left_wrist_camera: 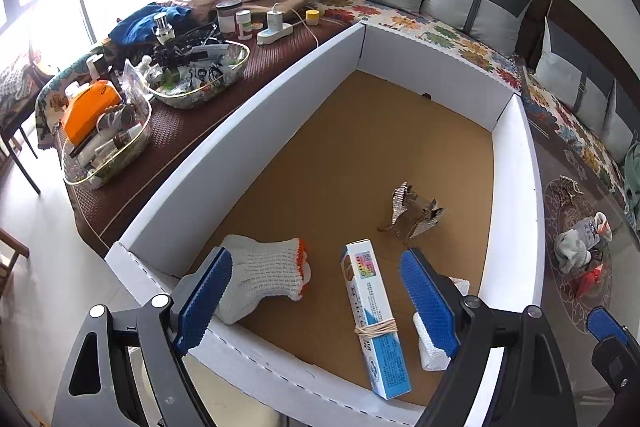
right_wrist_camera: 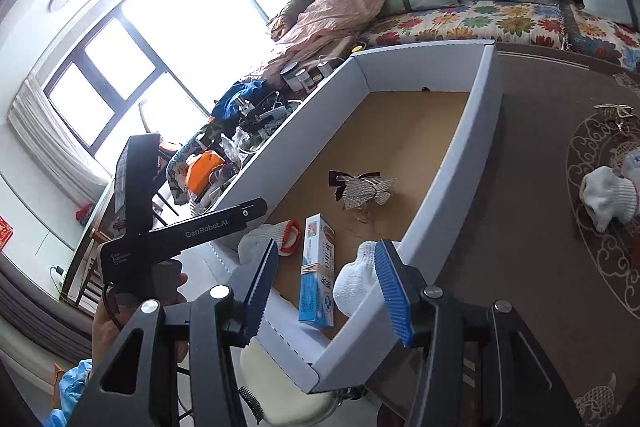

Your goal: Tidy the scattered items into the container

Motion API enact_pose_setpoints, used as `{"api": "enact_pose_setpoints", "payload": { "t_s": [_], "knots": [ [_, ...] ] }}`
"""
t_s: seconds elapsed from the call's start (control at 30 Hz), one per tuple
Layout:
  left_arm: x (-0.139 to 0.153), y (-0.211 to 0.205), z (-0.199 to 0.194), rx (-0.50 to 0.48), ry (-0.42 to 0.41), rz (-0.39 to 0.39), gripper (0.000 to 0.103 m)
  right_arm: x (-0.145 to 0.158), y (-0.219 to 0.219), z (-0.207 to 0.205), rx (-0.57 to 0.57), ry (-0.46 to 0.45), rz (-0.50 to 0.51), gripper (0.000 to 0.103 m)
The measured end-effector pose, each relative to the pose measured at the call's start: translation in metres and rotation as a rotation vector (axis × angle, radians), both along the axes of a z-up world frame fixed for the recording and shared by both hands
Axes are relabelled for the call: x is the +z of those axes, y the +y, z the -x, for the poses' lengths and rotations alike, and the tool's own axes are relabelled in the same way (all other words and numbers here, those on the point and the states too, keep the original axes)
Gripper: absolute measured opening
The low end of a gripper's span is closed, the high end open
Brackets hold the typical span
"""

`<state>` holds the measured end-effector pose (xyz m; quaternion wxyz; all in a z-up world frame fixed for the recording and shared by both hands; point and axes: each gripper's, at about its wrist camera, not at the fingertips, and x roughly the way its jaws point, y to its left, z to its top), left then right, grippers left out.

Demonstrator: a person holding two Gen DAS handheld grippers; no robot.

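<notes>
Left wrist view, left to right. Two clear baskets (left_wrist_camera: 108,143) of clutter sit well off to the left gripper's left, outside the box. White cardboard box (left_wrist_camera: 256,95) with brown floor lies directly below and ahead of the tool. Left gripper (left_wrist_camera: 316,303): blue pads wide apart, nothing between them pressed or held. Knit glove with orange cuff (left_wrist_camera: 264,275) lies on the box floor just beside the left pad, partly behind it. Blue-and-white carton (left_wrist_camera: 376,319) with a rubber band lies on the floor between the two pads, touching neither. A glittery bow clip (left_wrist_camera: 416,215) lies ahead of the right pad, farther into the box. A white knit piece (left_wrist_camera: 430,351) shows just under the right pad, mostly hidden. Beyond the box's right wall, on the patterned table (left_wrist_camera: 576,259), a small heap of items (left_wrist_camera: 580,247) remains outside. One blue pad of the other tool shows at the far right edge.

Right wrist view, left to right. A hand (right_wrist_camera: 108,323) grips the left tool's handle, off to the left. Right gripper (right_wrist_camera: 326,291): pads apart, empty. The box's near end lies just ahead between them; a white sock (right_wrist_camera: 354,279) rests inside against the near-right corner, just ahead of the right pad. A white glove (right_wrist_camera: 608,195) lies on the table well to the right, outside the box.
</notes>
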<state>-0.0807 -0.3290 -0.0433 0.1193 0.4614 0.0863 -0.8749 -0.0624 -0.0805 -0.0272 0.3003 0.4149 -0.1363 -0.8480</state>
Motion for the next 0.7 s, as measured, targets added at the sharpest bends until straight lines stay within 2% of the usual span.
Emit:
{"api": "enact_pose_setpoints", "payload": {
  "t_s": [0.33, 0.53, 0.7],
  "knots": [
    [0.026, 0.095, -0.015, -0.119, 0.061, 0.088, 0.086, -0.02, 0.089, -0.021, -0.156, -0.046, -0.02, 0.052],
    [0.041, 0.152, -0.028, -0.186, 0.095, 0.128, 0.087, -0.018, 0.143, -0.036, -0.248, -0.041, 0.005, 0.052],
    [0.05, 0.193, -0.039, -0.227, 0.121, 0.15, 0.087, -0.015, 0.171, -0.048, -0.296, -0.032, 0.018, 0.052]
  ]
}}
